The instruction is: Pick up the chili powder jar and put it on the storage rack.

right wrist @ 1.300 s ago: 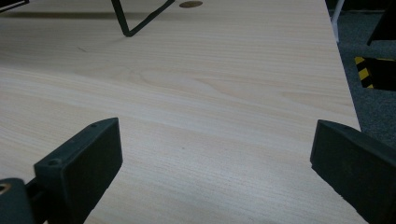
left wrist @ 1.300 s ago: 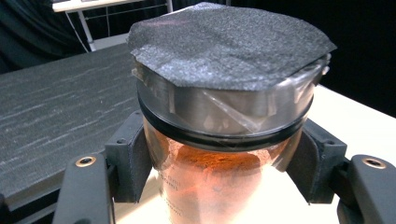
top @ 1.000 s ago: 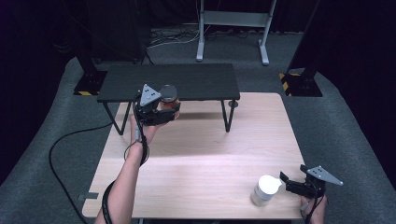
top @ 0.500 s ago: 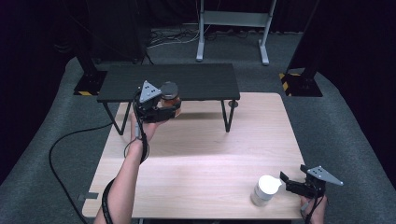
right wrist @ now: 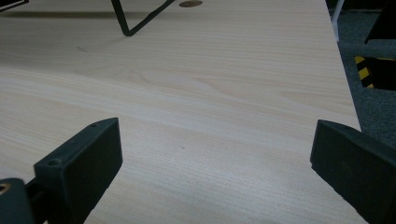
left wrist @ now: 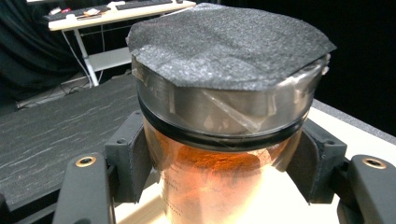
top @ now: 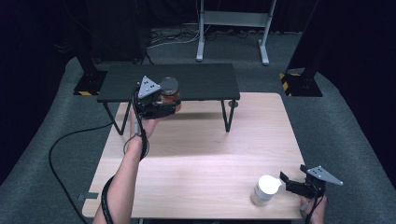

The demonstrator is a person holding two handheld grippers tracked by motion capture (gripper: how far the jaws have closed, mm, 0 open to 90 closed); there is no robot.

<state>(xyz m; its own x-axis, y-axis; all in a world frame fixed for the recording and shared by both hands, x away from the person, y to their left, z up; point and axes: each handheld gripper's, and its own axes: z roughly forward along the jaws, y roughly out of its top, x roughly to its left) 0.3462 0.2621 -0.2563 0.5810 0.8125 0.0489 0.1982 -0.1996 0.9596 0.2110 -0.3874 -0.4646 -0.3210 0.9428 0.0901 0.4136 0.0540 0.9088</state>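
Note:
A glass jar [top: 170,91] [left wrist: 219,182] with orange-brown contents and a dark padded lid [left wrist: 229,46] is clamped upright in my left gripper [top: 169,106] [left wrist: 224,158], whose pads [left wrist: 133,158] press its sides below the lid. It hangs at the front edge of the low black shelf [top: 196,79] [left wrist: 56,126], at the shelf's left part. Near the table's front right corner my right gripper [top: 283,182] [right wrist: 215,172] stands open, jaws wide apart over bare wood. A white lidded container [top: 264,189] stands just left of its fingertips, apart from them.
The shelf rests on thin black legs [top: 226,116] [right wrist: 140,18] at the back of the light wooden table [top: 210,149] [right wrist: 210,84]. A cable [top: 70,140] trails off the left side. Grey carpet and dark stands surround the table.
My left gripper has edged slightly up toward the shelf with the jar still in it. The right gripper and the white container have kept still.

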